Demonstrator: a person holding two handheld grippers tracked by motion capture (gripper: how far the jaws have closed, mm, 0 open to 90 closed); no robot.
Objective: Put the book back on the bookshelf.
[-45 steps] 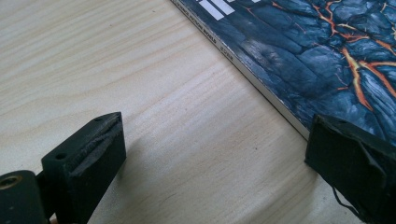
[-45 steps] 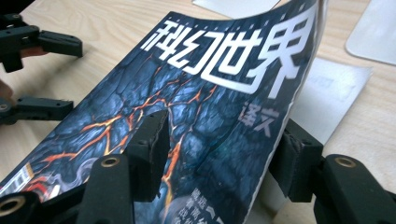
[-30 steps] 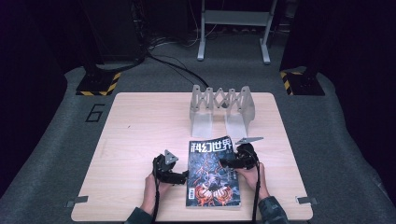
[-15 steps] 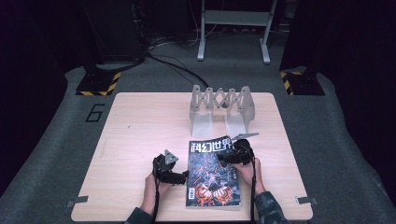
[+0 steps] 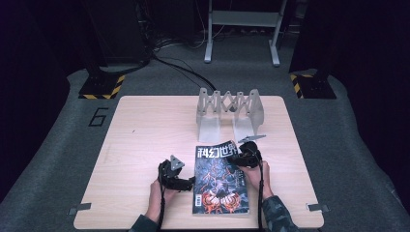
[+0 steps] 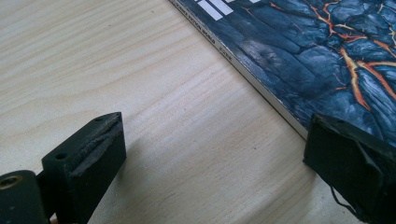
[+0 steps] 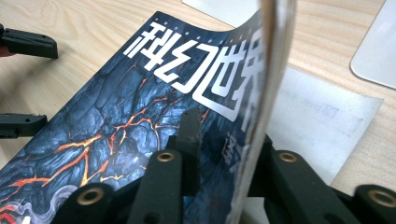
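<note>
A magazine [image 5: 220, 179] with a dark lava-pattern cover lies on the wooden table [image 5: 145, 130] near its front edge. My right gripper [image 5: 238, 157] is at the magazine's upper right edge. In the right gripper view that edge [image 7: 261, 93] curls up between the jaws of my right gripper [image 7: 226, 135], which have just been closing. One jaw is over the cover, the other behind the edge, and a small gap still shows. My left gripper [image 5: 189, 182] rests open on the table beside the spine [image 6: 261, 86]. One pad [image 6: 345, 163] overlaps the cover's edge.
A grey folding metal rack [image 5: 229, 108] stands just beyond the magazine, its flat base plates [image 7: 322, 121] close to my right gripper. Bare table lies to the left and right. Cables and stand legs [image 5: 241, 29] are on the floor behind.
The right gripper has shifted slightly in over the magazine's right edge and its jaws have narrowed around it. The left gripper has stayed in place.
</note>
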